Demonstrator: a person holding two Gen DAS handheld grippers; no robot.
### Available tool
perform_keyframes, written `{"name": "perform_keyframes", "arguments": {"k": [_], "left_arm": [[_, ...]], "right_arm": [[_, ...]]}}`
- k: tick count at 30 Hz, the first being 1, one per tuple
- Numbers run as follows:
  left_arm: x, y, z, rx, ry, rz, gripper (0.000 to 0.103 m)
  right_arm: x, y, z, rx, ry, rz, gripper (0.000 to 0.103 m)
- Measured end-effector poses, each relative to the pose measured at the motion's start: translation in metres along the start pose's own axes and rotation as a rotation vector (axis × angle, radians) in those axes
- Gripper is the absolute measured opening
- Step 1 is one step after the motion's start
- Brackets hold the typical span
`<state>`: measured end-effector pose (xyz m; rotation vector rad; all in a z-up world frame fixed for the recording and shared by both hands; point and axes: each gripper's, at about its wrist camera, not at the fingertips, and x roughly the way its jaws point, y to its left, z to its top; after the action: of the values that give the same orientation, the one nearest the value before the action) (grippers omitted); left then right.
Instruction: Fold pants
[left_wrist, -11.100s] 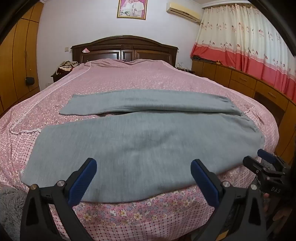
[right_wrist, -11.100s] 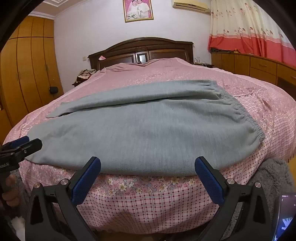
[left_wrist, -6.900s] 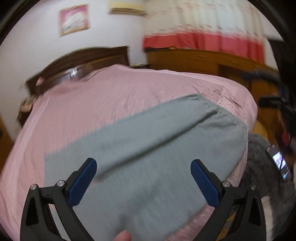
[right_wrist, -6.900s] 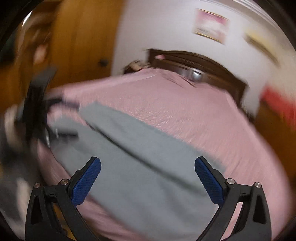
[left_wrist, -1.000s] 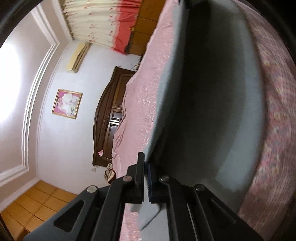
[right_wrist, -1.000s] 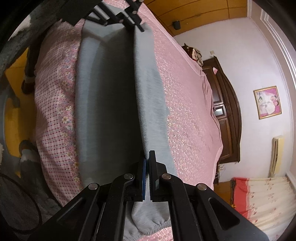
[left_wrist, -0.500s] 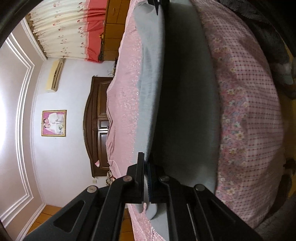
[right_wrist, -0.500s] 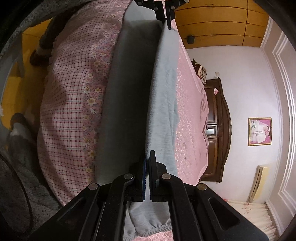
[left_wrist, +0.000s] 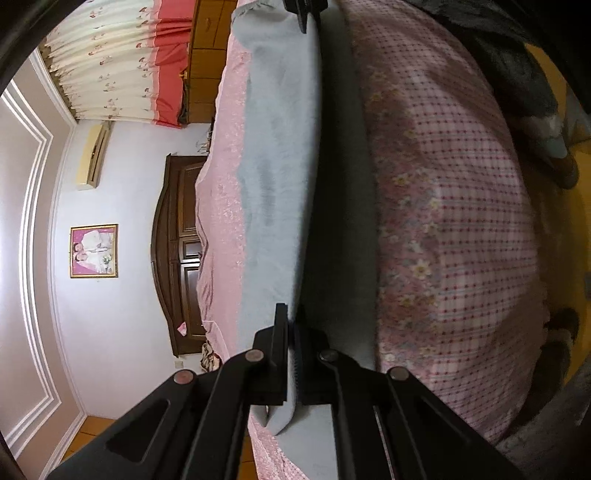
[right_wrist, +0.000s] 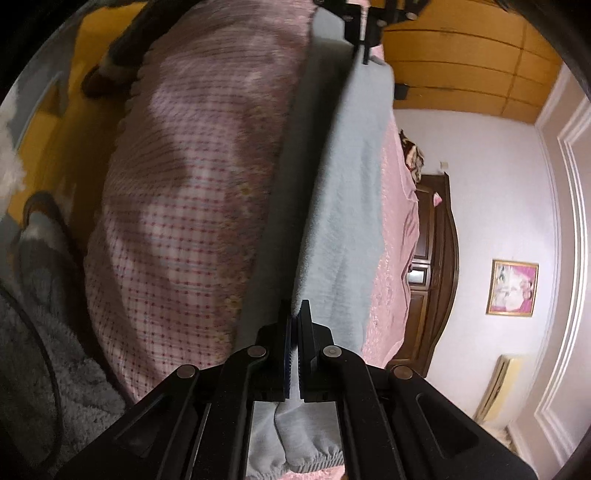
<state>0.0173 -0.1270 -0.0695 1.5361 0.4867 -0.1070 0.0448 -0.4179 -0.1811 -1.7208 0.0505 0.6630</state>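
The grey pants (left_wrist: 273, 177) lie on the pink bed, and both views are rolled sideways. My left gripper (left_wrist: 291, 321) is shut on the pants' edge at the leg end and holds that layer lifted over the lower layer (left_wrist: 340, 221). My right gripper (right_wrist: 294, 314) is shut on the pants (right_wrist: 343, 192) at the waistband end, where the elastic band (right_wrist: 306, 458) hangs below the fingers. Each gripper shows at the far end of the fabric in the other's view: the right gripper (left_wrist: 304, 11) and the left gripper (right_wrist: 364, 26).
The bed has a pink checked floral cover (left_wrist: 454, 229) hanging over its near side. A dark wooden headboard (left_wrist: 177, 251) stands at the far wall. A grey fluffy rug (right_wrist: 40, 350) and yellow floor lie beside the bed. Wooden wardrobes (right_wrist: 461, 55) and red-and-cream curtains (left_wrist: 129, 62) line the walls.
Both grippers stay shut on the pants. The lifted layer has come toward the near edge of the bed, so the shadowed gap over the lower layer is narrower than a second ago.
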Motion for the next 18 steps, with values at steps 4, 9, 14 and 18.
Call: {"name": "perform_keyframes", "arguments": {"k": [4,9,14,18], "left_arm": [[0.002,-0.010,0.001,0.015,0.005,-0.028,0.002],[0.013,-0.025,0.004,0.014,0.032,-0.022,0.002],[0.021,0.001,0.003,-0.060,0.046,0.000,0.002],[0.037,0.043,0.005,-0.083,0.049,0.065,0.002]], "right_arm": [[0.003,0.008,-0.001,-0.019,0.017,0.016,0.003],[0.009,0.009,0.000,-0.041,0.038,-0.011,0.003],[0.014,-0.019,-0.003,0.007,0.035,-0.051,0.003],[0.032,-0.061,-0.012,0.023,0.065,-0.134,0.003]]}}
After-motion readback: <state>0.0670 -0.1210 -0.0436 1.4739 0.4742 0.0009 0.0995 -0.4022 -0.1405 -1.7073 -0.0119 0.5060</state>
